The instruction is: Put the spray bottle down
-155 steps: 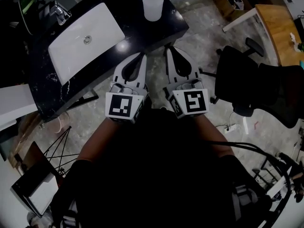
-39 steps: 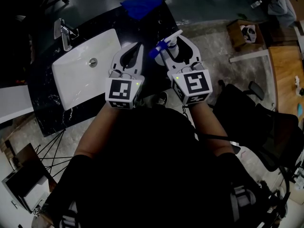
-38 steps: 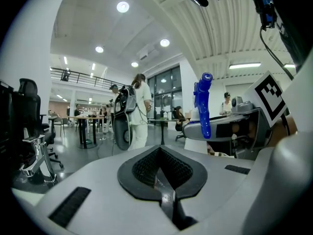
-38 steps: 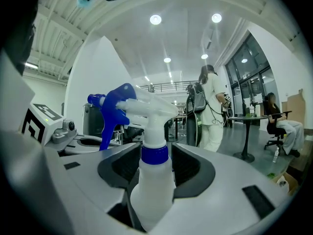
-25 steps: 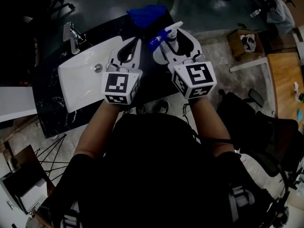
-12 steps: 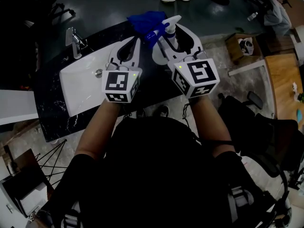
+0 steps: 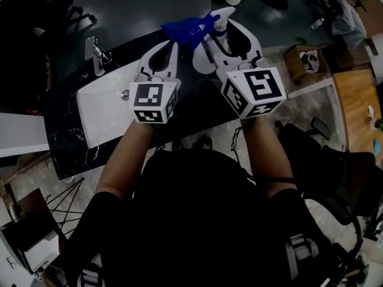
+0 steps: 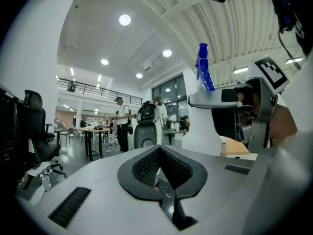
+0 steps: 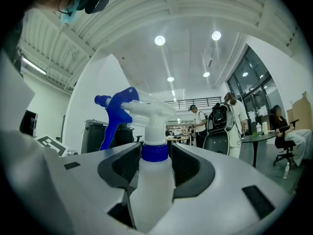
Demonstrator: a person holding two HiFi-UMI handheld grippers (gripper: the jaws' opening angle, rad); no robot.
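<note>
R gripper (image 7: 226,31), upper centre of head view, jaws clamped on spray bottle (image 9: 152,180) over black counter (image 7: 200,103). L gripper (image 7: 170,46) beside it, jaws closed, nothing between.

Head view steeply down; gripper views close, level; spray bottle (image 9: 152,190) common.

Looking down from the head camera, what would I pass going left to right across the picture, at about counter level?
Faucet → left gripper → spray bottle held in the right gripper jaws → cardboard box → wooden table.
</note>
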